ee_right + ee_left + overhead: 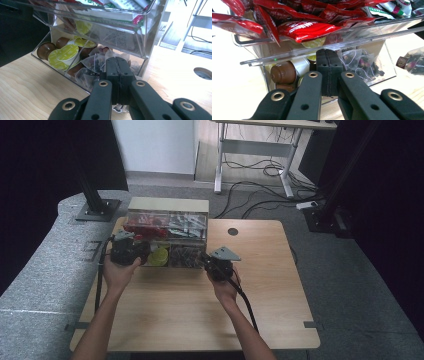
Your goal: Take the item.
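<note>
At the lower centre of the left gripper view, the left gripper (329, 60) is seen with its ribbed black jaws pressed flat together, nothing between them. Just beyond their tips, at mid-frame, the clear plastic organizer (317, 50) is met: its lower tray front stands directly ahead, with brown coffee capsules (283, 73) behind the glossy wall to the lower left and gauzy tea bags (359, 62) to the right. Farther up, shiny red foil sachets (304, 28) are heaped in the upper tray across the top of the frame.

In the right gripper view, the right gripper (117, 67) is likewise shown closed on nothing, its tips just before the lower tray's tea-bag compartment. Round capsules with yellow-green lids lie at centre left, and white paper sachets (125, 5) fill the upper tray along the top edge.

In the high view, both grippers are held at the organizer's front at centre frame, the left at its left end, the right at its right end, on a pale wood-grain table (270, 290). A round hole (233, 231) is cut in the tabletop farther back.
</note>
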Tool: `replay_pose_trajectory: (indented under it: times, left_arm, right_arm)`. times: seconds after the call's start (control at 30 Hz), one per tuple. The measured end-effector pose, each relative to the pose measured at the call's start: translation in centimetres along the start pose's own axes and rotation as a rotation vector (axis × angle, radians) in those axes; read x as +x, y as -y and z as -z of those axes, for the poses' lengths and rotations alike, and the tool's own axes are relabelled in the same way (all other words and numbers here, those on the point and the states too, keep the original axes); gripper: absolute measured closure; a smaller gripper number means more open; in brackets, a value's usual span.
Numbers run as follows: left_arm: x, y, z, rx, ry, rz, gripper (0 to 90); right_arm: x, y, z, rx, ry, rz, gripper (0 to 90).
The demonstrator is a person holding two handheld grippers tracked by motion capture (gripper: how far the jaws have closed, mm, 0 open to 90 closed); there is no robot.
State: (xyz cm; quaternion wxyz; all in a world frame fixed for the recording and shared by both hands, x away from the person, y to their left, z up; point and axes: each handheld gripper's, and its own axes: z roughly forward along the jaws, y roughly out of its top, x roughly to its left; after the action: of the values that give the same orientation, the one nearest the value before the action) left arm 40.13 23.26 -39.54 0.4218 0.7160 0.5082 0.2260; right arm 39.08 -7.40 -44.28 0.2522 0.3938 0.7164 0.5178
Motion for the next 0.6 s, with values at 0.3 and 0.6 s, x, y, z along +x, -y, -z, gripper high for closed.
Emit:
replay_pose_trajectory:
  times: [0.3, 0.6]
  left_arm:
    - [0.0, 0.0, 0.0, 0.001, -0.001, -0.001, 90.0]
    - [0.0, 0.0, 0.0, -0.001, 0.0, 0.0, 90.0]
  right_arm:
    - [-0.4, -0.2, 0.8, -0.012, 0.006, 0.004, 88.8]
    - [-1.3, -0.1, 1.3, -0.016, 0.021, -0.01, 88.9]
